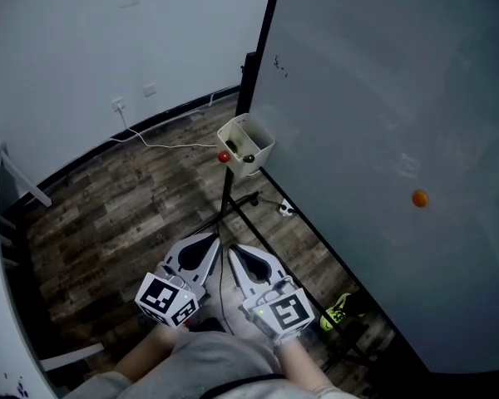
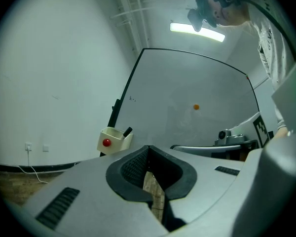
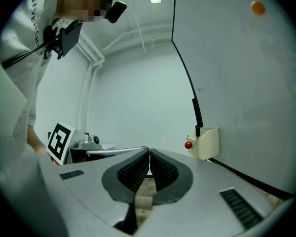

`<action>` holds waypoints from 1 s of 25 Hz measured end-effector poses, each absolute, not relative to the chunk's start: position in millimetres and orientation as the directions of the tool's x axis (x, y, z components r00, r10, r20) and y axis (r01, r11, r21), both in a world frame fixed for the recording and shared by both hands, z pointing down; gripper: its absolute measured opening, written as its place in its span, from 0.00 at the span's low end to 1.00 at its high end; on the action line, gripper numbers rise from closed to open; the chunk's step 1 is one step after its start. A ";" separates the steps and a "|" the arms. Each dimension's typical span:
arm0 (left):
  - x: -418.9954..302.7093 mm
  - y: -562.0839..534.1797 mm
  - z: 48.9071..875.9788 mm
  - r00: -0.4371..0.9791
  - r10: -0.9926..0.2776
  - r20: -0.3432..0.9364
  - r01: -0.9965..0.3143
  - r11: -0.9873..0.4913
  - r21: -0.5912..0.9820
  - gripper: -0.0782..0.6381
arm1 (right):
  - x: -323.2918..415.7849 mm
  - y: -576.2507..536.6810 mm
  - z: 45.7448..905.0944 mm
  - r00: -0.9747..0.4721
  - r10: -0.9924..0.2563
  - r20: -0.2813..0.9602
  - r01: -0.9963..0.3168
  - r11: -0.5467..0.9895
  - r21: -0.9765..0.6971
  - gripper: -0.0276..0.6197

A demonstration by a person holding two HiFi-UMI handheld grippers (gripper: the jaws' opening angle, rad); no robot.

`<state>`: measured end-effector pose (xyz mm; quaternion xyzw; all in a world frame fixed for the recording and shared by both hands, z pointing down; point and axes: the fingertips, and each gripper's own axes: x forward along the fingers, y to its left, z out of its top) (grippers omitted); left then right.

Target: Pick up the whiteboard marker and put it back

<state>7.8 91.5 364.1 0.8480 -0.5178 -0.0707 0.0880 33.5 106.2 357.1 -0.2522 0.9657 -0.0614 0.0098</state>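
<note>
My left tool [image 1: 209, 243] and right tool [image 1: 235, 254] sit side by side at the near edge, each with its jaws pressed together on nothing. Farther off, a cream holder [image 1: 260, 150] hangs at the lower left corner of the whiteboard [image 1: 382, 90]. The whiteboard marker [image 2: 127, 132] stands inside it, its dark end above the rim. A red knob [image 1: 223, 157] marks the holder's side.

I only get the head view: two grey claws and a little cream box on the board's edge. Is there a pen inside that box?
Observer: Yes. The right gripper view shows a black marker standing upright in the holder, its end above the rim.
Visitor: Are the claws holding anything?
Observer: No. Its own view shows the jaws of the left gripper together, nothing between them.
Visitor: And the other one?
Observer: The right gripper is shut and empty too.
</note>
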 end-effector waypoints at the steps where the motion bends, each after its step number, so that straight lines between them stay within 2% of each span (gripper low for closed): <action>1: 4.1 86.0 365.3 0.461 -0.887 -0.030 -0.863 -0.455 0.220 0.13 | 28.6 100.7 358.2 -0.871 -0.490 0.013 -0.488 0.864 -0.121 0.07; 16: -21.1 53.9 382.9 0.457 -0.890 -0.002 -0.860 -0.442 0.256 0.13 | 12.2 63.1 379.7 -0.851 -0.522 0.058 -0.525 0.845 -0.101 0.07; 25: -26.5 8.7 380.4 0.425 -0.905 -0.008 -0.878 -0.414 0.240 0.13 | 9.6 14.2 373.5 -0.852 -0.522 0.038 -0.523 0.849 -0.074 0.07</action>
